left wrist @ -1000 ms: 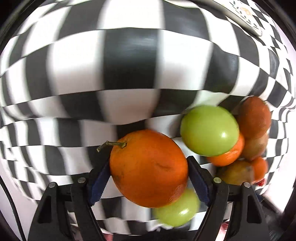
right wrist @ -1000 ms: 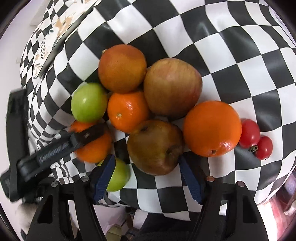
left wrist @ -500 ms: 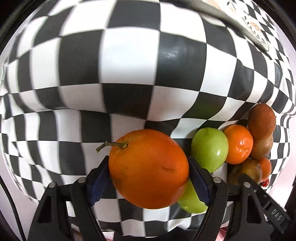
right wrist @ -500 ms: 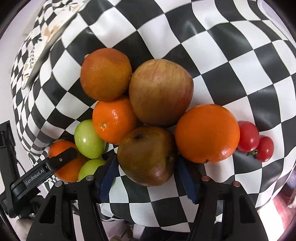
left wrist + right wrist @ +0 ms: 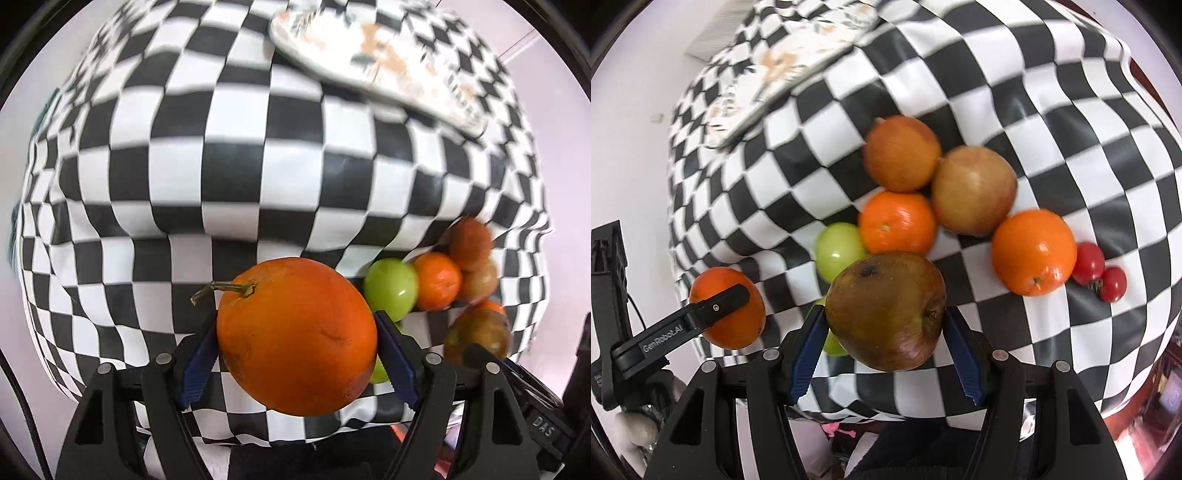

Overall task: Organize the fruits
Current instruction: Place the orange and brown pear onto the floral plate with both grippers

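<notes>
My left gripper (image 5: 295,349) is shut on a large orange (image 5: 297,345) with a short stem, held above the checkered cloth. It also shows in the right wrist view as the same orange (image 5: 727,308) under a black finger (image 5: 698,325). My right gripper (image 5: 884,332) is shut on a brownish-green apple (image 5: 886,312), lifted off the cloth. On the cloth lie a green fruit (image 5: 838,251), a mandarin (image 5: 897,223), a dull orange (image 5: 901,153), a pale apple (image 5: 973,190), another orange (image 5: 1034,251) and two small red tomatoes (image 5: 1099,271).
A black-and-white checkered cloth (image 5: 1052,110) covers the table and hangs over its near edge. A flower-patterned tray (image 5: 376,59) lies at the far side, seen too in the right wrist view as the tray (image 5: 786,62). Pale wall lies beyond the table.
Both grippers rose from the cloth with their fruit. The right jaws closed on the brown apple and lifted it out of the pile; the left carried its orange up and away.
</notes>
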Demonstrator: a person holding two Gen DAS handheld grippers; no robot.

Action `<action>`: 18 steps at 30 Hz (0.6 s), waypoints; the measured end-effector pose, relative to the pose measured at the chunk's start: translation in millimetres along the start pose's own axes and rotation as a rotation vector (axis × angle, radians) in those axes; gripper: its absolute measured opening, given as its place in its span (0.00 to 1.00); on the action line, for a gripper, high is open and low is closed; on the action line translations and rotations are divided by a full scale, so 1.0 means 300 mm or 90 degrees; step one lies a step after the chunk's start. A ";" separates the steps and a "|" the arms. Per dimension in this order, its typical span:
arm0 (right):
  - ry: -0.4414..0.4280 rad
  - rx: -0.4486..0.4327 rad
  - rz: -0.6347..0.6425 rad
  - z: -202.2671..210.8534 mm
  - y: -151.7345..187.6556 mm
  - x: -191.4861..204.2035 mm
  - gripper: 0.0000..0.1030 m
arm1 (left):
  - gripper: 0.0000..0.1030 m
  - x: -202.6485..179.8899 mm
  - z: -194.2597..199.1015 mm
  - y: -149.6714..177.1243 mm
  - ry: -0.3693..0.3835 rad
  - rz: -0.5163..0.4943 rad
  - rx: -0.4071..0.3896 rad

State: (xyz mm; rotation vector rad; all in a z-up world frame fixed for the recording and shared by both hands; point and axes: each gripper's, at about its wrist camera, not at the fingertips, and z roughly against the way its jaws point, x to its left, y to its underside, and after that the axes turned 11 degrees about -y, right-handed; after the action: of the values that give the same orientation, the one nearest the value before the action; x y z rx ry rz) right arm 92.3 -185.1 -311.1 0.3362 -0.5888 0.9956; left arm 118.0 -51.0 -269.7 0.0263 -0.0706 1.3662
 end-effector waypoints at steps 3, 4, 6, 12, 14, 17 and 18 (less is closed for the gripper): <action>-0.026 0.004 0.021 0.040 -0.061 0.034 0.64 | 0.76 -0.016 0.095 -0.070 0.004 0.003 -0.025; -0.035 0.005 0.032 0.056 -0.100 0.053 0.64 | 0.76 -0.016 0.100 -0.093 0.009 0.009 -0.029; -0.047 0.007 0.046 0.084 -0.168 0.082 0.64 | 0.76 -0.026 0.138 -0.167 0.033 0.024 -0.040; -0.059 -0.006 0.106 0.106 -0.525 0.216 0.64 | 0.76 -0.088 0.183 -0.490 0.060 0.034 -0.058; -0.047 -0.010 0.125 0.085 -0.633 0.251 0.64 | 0.76 -0.135 0.155 -0.611 0.045 0.027 -0.058; -0.025 -0.006 0.152 0.031 -0.788 0.297 0.64 | 0.76 -0.147 0.100 -0.733 0.033 0.025 -0.038; -0.017 -0.003 0.157 0.012 -0.832 0.304 0.64 | 0.76 -0.151 0.076 -0.776 0.031 0.027 -0.029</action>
State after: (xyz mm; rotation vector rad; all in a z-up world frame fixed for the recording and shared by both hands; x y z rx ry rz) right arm 342.8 -252.4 -253.4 0.2766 -0.6677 1.2270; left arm 336.0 -143.8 -244.8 -0.0464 -0.0617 1.4066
